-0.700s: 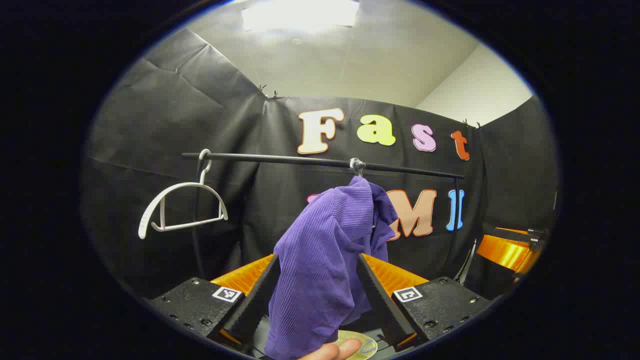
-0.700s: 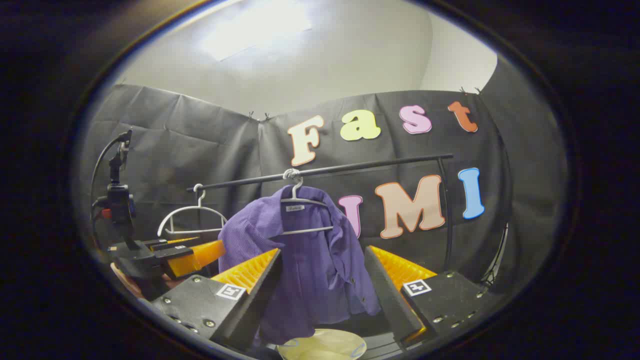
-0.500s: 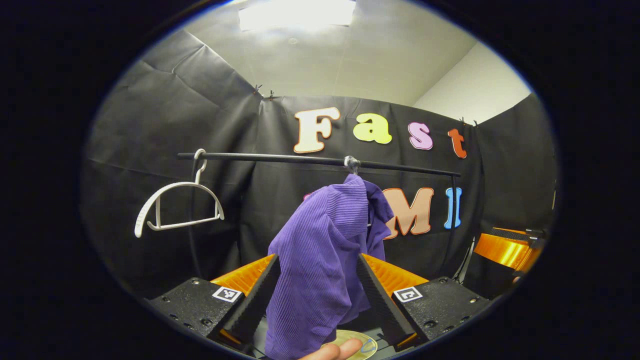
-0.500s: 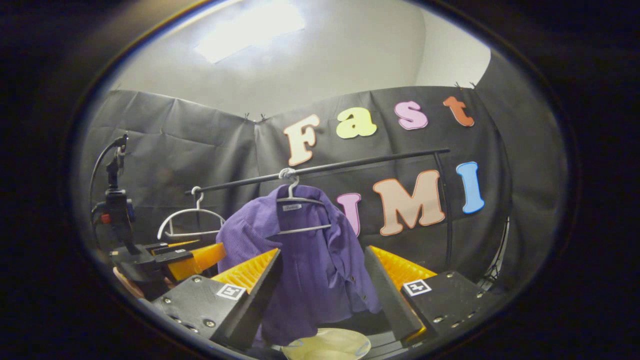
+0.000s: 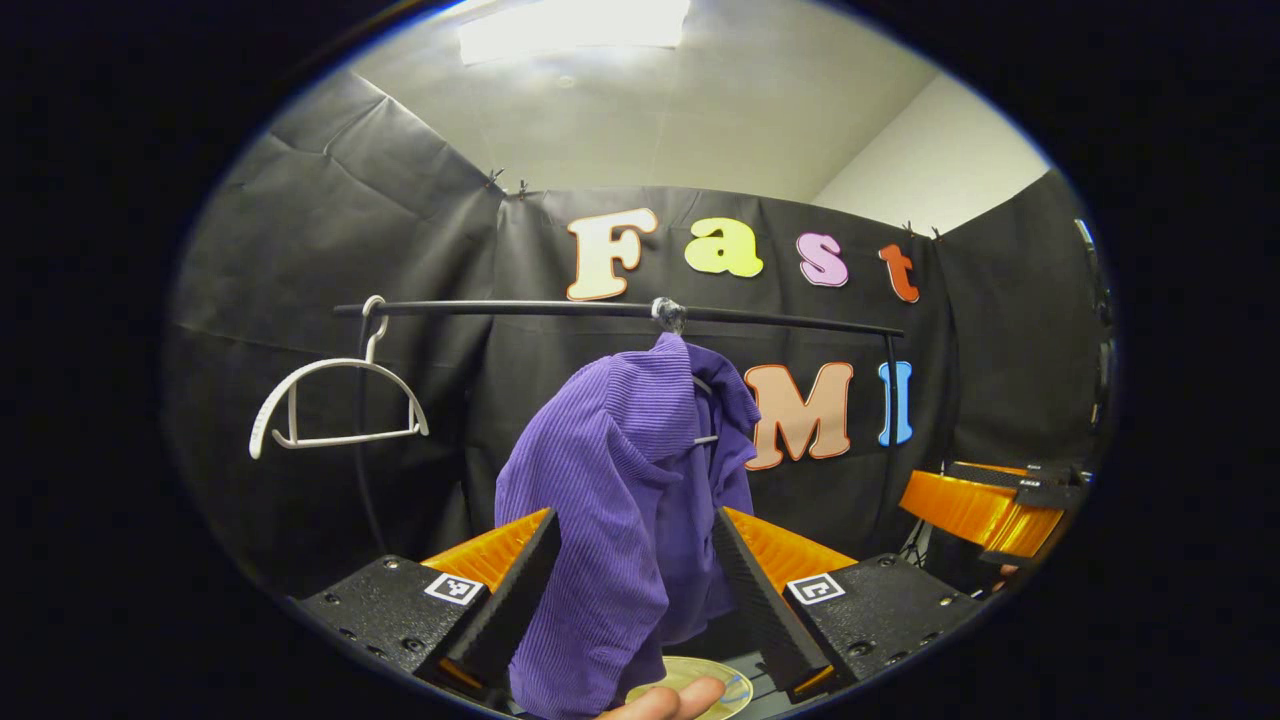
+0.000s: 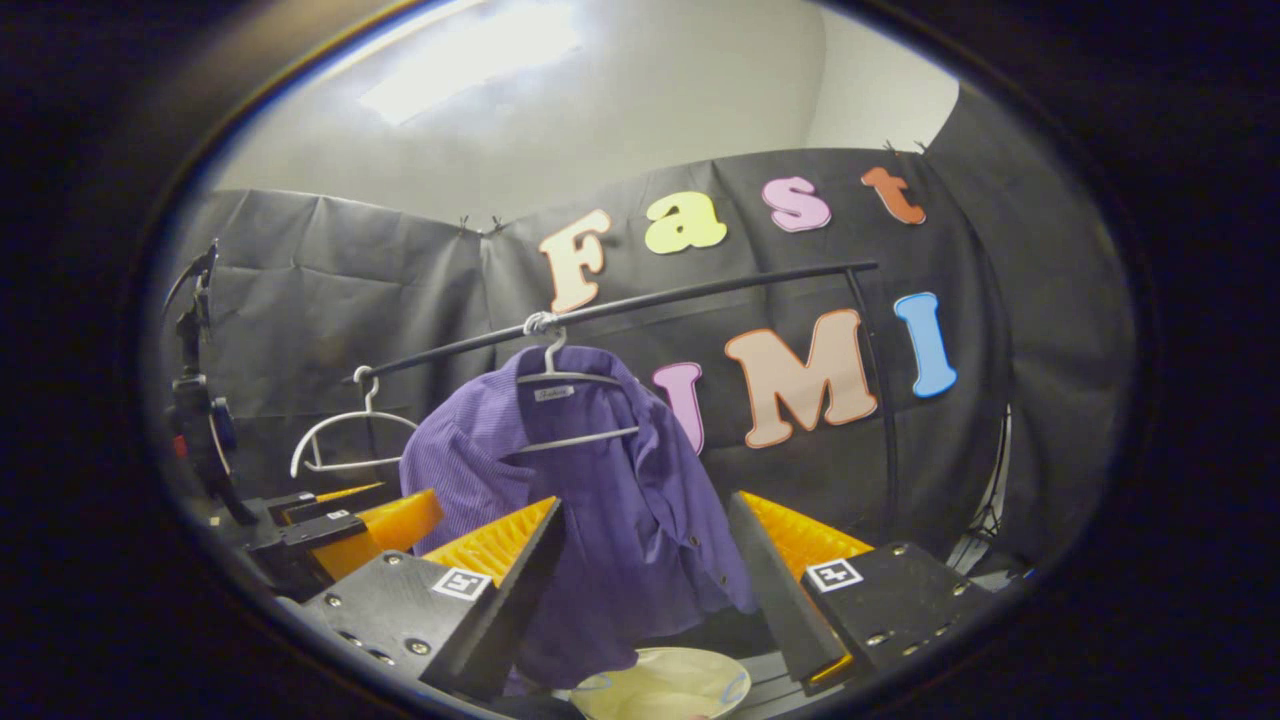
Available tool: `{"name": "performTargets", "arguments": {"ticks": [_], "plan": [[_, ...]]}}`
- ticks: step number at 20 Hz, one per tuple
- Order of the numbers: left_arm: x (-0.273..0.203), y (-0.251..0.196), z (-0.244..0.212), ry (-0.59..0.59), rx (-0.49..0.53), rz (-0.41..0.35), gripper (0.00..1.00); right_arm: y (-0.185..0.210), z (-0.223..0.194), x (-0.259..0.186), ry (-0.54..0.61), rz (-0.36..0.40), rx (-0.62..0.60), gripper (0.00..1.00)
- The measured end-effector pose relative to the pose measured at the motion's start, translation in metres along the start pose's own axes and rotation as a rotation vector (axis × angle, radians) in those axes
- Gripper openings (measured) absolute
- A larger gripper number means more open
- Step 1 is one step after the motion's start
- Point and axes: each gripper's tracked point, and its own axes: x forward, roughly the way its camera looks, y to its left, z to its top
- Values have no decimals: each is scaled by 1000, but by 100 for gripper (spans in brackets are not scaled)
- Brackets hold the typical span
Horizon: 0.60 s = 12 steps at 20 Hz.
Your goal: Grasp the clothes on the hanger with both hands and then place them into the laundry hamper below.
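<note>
Purple ribbed shirt [image 6: 590, 520] hangs on a thin grey wire hanger [image 6: 570, 405] from the black horizontal rail [image 6: 700, 292], its length running straight down toward the pale round hamper rim [image 6: 665, 685] below. It lies directly ahead of both tools: in the left gripper view the left gripper [image 5: 632, 560] has the drooping sleeve side [image 5: 610, 520] between its spread orange-and-black fingers, seemingly the nearer of the two; the right gripper [image 6: 645, 545] frames the buttoned front, also released and not yet pressing cloth. The fabric looks soft, limp and creased. An empty white plastic hanger [image 5: 335, 405] hangs farther along the rail
</note>
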Motion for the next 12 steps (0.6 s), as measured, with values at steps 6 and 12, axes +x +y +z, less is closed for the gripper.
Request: {"name": "performTargets", "arguments": {"ticks": [6, 12], "plan": [[15, -18, -16, 22, 25, 14, 91, -19, -13, 19, 32, -33, -48, 98], [52, -25, -55, 60, 81, 97, 92, -73, -30, 44, 31, -142, 13, 98]]}}
